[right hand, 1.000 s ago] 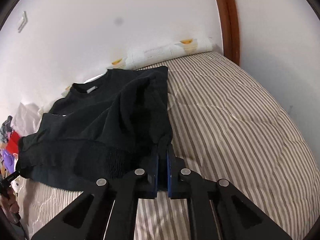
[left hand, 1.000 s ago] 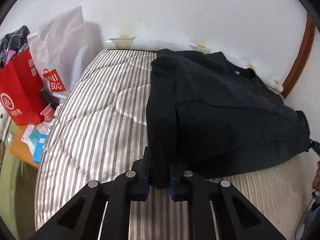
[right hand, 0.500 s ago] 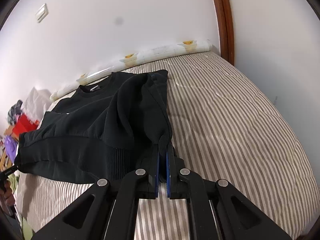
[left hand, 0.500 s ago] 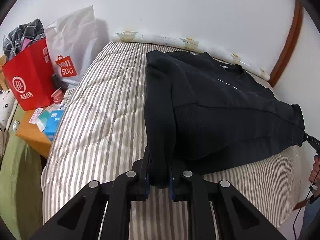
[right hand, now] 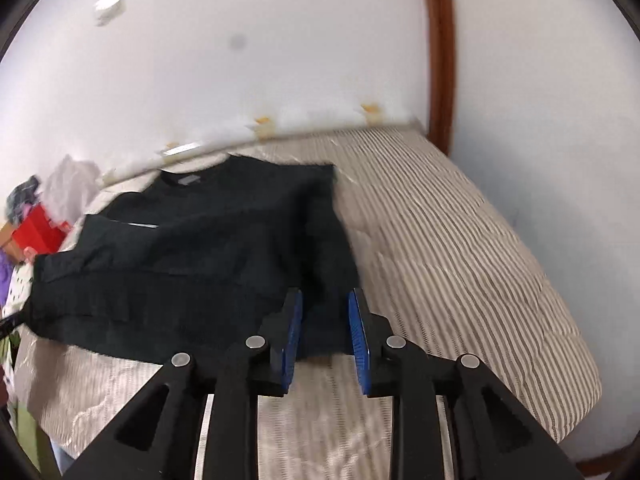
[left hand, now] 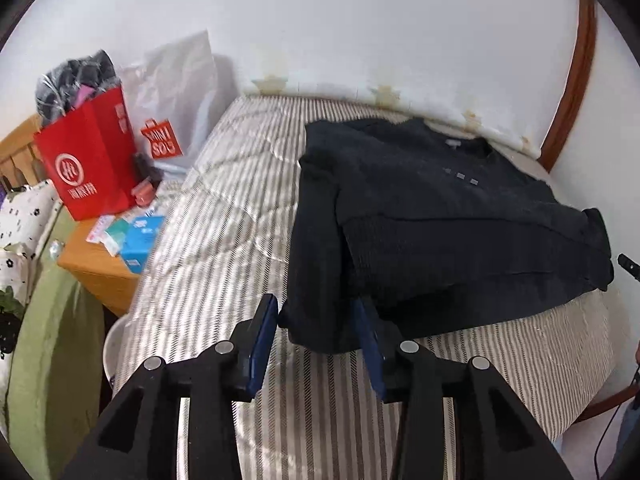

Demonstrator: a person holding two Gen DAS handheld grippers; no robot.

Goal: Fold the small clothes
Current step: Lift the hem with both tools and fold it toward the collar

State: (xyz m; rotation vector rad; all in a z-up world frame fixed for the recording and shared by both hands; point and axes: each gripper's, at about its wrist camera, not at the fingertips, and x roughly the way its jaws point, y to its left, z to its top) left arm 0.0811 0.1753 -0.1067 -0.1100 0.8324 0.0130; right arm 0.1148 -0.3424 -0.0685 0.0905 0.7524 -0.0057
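Left wrist: left gripper [left hand: 316, 334] jaws apart, gripping nothing, straddling folded sleeve end of sweater [left hand: 440, 232], which lies on bed [left hand: 224, 240] from 12 to 3 o'clock. Risk: pad snagging the sleeve on pull-back, undoing the fold. Hem overhanging near bed edge at 4 o'clock, could slide off. Clutter at 9–10 o'clock: red bag [left hand: 90, 160], white bag [left hand: 180, 92], nightstand [left hand: 96, 268]; well clear.

Right wrist: right gripper [right hand: 323, 330] also spread, empty, around the other sleeve end. Same snag risk. Blurry frame. Bed bare at 3 o'clock.
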